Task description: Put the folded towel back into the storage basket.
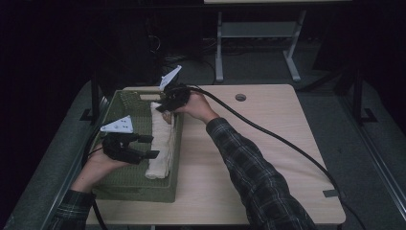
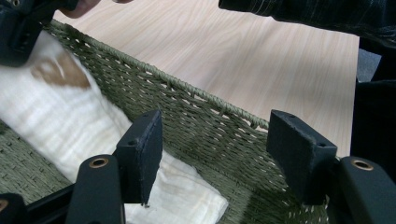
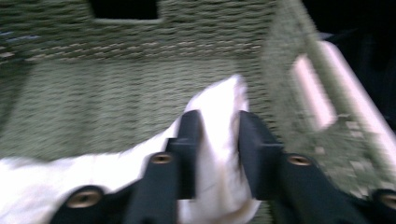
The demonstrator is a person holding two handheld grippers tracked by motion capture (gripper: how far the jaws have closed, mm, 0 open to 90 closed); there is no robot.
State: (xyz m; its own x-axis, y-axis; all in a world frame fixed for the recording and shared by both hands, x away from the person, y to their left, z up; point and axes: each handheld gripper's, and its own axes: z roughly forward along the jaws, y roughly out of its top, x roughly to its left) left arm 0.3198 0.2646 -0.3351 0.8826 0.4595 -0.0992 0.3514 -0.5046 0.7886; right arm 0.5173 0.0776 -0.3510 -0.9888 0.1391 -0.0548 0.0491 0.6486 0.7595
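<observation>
From above: folded white towel (image 1: 160, 141) lying lengthwise inside the green woven basket (image 1: 139, 194), close along its right wall, basket itself on the left part of the wooden table (image 1: 258, 143). Right gripper (image 1: 165, 108) down at the far end of the towel, left gripper (image 1: 154, 146) hanging over the near half, jaws wide and nothing between them. Probably so placed for laying the cloth straight against the wall: one end guided by the right, the other end watched by the left. From the left gripper view: open jaws, apart from the cloth, bare basket wall between them, and a brown mark (image 2: 60, 72) on the towel near the far end, under the other gripper; not to be made out from above. From the right gripper view, rather blurred: jaws narrow, with the towel end standing up between them and touching both pads, as far as can be judged, so held and not yet let go. Also here the handle opening (image 3: 123, 9) in the far basket wall, and the empty woven floor beside the cloth.
</observation>
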